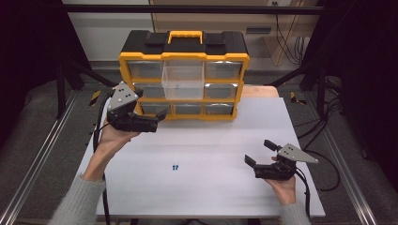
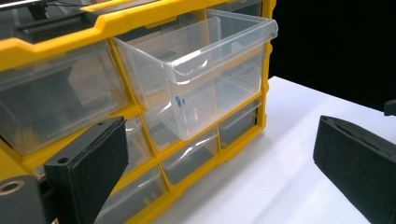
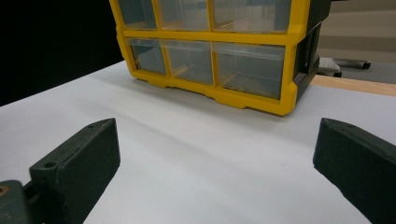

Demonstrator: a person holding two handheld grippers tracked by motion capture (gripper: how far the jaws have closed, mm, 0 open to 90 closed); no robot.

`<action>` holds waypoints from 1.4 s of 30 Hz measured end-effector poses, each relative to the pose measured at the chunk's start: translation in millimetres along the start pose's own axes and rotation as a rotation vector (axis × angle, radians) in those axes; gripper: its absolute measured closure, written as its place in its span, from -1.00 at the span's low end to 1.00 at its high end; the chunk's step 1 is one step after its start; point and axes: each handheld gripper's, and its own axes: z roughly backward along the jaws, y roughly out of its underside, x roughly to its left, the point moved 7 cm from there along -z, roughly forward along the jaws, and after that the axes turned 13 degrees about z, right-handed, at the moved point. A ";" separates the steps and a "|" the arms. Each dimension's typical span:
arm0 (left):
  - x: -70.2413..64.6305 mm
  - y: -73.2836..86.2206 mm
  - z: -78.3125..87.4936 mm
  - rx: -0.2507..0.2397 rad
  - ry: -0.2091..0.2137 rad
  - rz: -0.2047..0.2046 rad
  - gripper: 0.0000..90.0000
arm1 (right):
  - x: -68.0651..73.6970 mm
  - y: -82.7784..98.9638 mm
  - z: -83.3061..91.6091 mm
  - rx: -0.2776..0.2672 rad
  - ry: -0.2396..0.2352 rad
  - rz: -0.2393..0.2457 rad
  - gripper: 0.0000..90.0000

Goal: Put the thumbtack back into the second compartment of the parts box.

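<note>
Drawer (image 2: 201, 79) ahead of left gripper (image 2: 219, 163), untouched

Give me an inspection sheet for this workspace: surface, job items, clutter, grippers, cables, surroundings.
Surface: white table, wooden edge behind at right.
Job's things: yellow-and-black drawer organizer at the back edge; its clear middle drawer pulled out, a small blue piece inside; small blue parts loose on the table.
Clutter: nothing seen.
Grippers: left gripper beside the organizer, jaws open, empty; right gripper low over the table, jaws open, empty.
Cables: black cables trail from both grippers.
Surroundings: dark frame, floor rails, more cabling at right.
</note>
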 end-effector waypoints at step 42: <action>2.7 92.8 7.5 0.019 0.002 0.079 -0.95 | 1.4 0.0 -0.8 0.001 -0.002 -0.014 -0.97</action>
